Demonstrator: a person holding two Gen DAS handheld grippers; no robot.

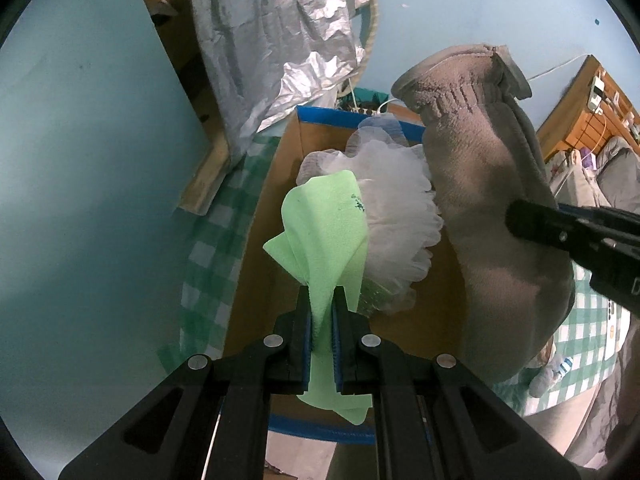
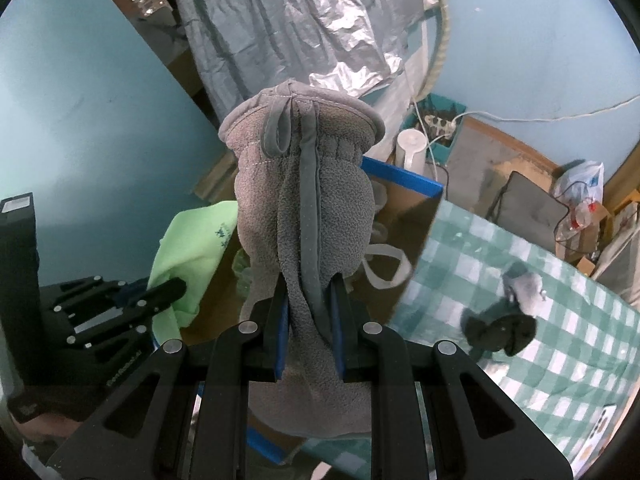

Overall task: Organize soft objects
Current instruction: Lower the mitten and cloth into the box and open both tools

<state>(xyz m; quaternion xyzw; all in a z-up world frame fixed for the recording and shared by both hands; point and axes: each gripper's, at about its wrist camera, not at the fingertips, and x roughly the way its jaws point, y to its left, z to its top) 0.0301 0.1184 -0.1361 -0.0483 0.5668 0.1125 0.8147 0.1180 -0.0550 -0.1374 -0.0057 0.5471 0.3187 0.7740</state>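
My left gripper (image 1: pixel 321 294) is shut on a light green cloth (image 1: pixel 320 224) and holds it above an open cardboard box (image 1: pixel 256 248) with blue tape on its rim. A white mesh bath pouf (image 1: pixel 394 216) lies inside the box. My right gripper (image 2: pixel 307 292) is shut on a grey fleece mitten (image 2: pixel 304 184) and holds it upright over the box; the mitten also shows in the left wrist view (image 1: pixel 496 216). In the right wrist view the green cloth (image 2: pixel 192 240) and left gripper (image 2: pixel 160 292) sit at the left.
The box stands on a green-and-white checked tablecloth (image 2: pixel 520 280). A dark sock (image 2: pixel 500 330) and a grey soft item (image 2: pixel 528 286) lie on the cloth to the right. A silver foil sheet (image 2: pixel 304 24) hangs behind. A pale blue panel (image 1: pixel 80 160) stands at the left.
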